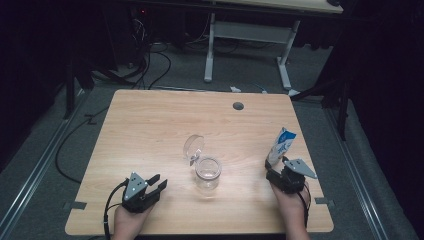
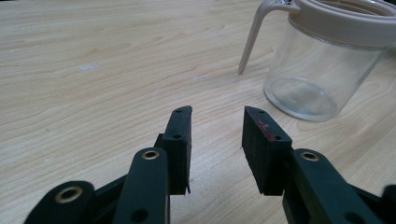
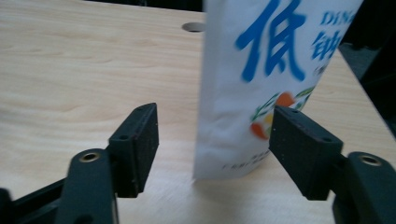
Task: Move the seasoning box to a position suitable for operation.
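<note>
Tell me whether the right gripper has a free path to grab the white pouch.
Probably yes. The right gripper is open, and the white pouch stands upright just ahead, partly between its jaws, with nothing between them. The glass jar sits well off to the side.

Bare wood is lying open across the far half of the table (image 1: 150, 120), with room to pass. At the middle a glass jar (image 1: 208, 172) with its raised lid (image 1: 193, 147) is blocking the way between the hands. Near the right edge a standing pouch (image 1: 281, 145) is crowding the right gripper (image 1: 276, 172).
</note>
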`<action>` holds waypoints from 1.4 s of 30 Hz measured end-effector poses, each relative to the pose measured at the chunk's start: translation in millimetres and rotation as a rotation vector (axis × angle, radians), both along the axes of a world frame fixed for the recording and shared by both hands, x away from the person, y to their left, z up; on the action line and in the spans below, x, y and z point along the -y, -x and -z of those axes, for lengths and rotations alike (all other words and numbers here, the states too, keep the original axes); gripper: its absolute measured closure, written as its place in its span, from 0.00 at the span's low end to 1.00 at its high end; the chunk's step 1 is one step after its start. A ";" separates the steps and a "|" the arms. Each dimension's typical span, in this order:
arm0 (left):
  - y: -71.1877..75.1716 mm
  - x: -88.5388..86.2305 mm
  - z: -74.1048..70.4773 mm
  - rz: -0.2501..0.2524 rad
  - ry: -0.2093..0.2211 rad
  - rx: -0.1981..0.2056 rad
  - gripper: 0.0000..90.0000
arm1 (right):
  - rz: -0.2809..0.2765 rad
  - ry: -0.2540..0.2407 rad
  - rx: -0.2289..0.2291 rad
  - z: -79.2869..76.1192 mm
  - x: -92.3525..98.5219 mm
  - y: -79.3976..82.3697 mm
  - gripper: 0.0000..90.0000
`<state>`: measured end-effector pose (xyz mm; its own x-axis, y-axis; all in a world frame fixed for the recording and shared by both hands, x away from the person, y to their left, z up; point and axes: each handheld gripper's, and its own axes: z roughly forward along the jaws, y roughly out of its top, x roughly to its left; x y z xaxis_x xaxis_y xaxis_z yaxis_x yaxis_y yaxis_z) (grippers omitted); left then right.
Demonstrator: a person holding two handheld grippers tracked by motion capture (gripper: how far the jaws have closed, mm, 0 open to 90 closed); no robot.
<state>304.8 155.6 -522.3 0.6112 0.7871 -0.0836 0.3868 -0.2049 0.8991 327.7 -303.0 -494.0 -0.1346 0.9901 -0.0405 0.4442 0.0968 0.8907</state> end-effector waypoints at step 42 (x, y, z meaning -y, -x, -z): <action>-4.9 10.7 1.7 0.017 0.006 0.006 0.68 | 0.056 -0.065 0.032 -5.2 52.2 14.2 0.55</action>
<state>309.7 144.8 -524.0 0.6250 0.7761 -0.0842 0.3777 -0.2062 0.9027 313.5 -355.2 -488.8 -0.0785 0.9967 0.0212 0.4189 0.0137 0.9079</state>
